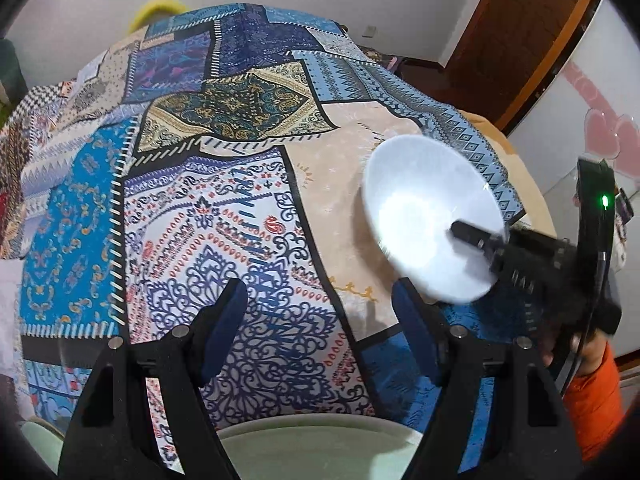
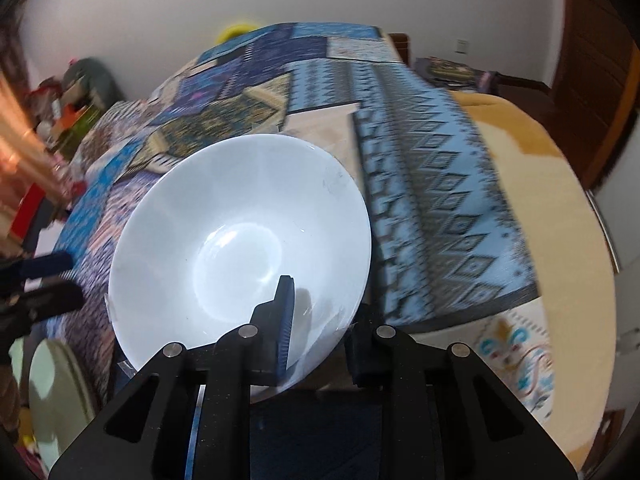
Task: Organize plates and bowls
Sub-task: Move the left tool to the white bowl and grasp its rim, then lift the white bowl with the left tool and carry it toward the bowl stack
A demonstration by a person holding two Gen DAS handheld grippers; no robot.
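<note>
R gripper (image 2: 316, 320): jaws closed on near rim of white bowl (image 2: 240, 248). One finger (image 2: 285, 320) sits inside the bowl wall, the other outside/under the rim. Bowl is round, no long axis; it tilts, mouth facing up and toward the R wrist cam, far rim higher than the gripped near rim. In L wrist view the same bowl (image 1: 432, 216) shows on the right, R gripper (image 1: 476, 238) reaching in from the right w/ a finger across the inner wall; motion blur on both. Can't tell if the bowl base touches the cloth.

L gripper (image 1: 320, 312): jaws apart, wide gap, nothing between pads; patterned tablecloth (image 1: 224, 216) seen through the gap. It hangs above the cloth, left of the bowl, not touching it.

Pale green plate (image 1: 320, 444) lies at near edge of L view, just below L fingers; also seen at near left in R view (image 2: 56, 392).

Cloth: blue/white/beige patchwork, covers table. Orange sleeve (image 1: 596, 400) at near right behind R gripper.
</note>
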